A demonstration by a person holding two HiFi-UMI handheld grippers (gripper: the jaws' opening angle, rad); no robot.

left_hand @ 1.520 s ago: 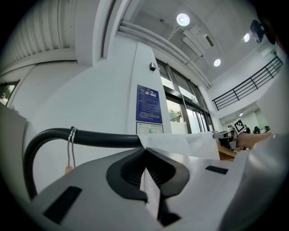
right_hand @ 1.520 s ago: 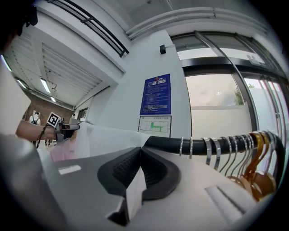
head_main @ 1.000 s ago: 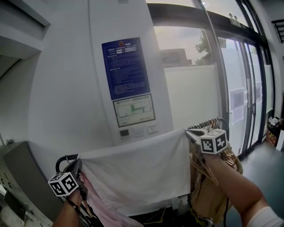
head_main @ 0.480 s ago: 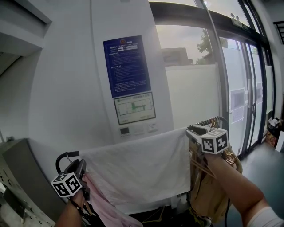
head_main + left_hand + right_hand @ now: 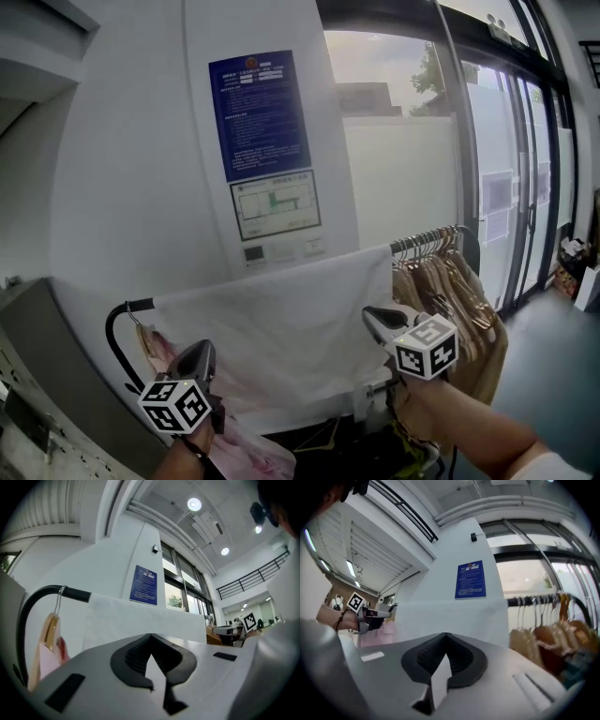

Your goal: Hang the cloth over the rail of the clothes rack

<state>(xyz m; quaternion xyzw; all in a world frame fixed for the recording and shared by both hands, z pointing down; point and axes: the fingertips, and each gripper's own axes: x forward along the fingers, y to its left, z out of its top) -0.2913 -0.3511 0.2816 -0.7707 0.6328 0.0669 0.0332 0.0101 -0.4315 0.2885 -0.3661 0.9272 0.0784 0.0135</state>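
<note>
The white cloth (image 5: pixel 281 323) hangs spread over the black rail (image 5: pixel 128 307) of the clothes rack, draped down on its near side. In the head view both grippers are below and in front of the cloth, apart from it. My left gripper (image 5: pixel 201 348) is under the cloth's left end, its jaws closing to almost together with nothing between them. My right gripper (image 5: pixel 367 315) is by the cloth's right edge, shut and empty. The left gripper view shows the cloth (image 5: pixel 140 618) and the rail (image 5: pixel 49 591) beyond the jaws; the right gripper view shows the cloth (image 5: pixel 450 618) ahead.
Brown garments on wooden hangers (image 5: pixel 455 291) fill the rail's right end. A pink garment (image 5: pixel 246 452) on a hanger (image 5: pixel 47 632) hangs at the left end. A wall with a blue notice (image 5: pixel 260 112) stands behind, glass doors (image 5: pixel 525 187) to the right, a grey cabinet (image 5: pixel 37 375) to the left.
Both grippers have let go of the cloth's top corners and dropped down and back from the rail. The cloth stays draped over it.
</note>
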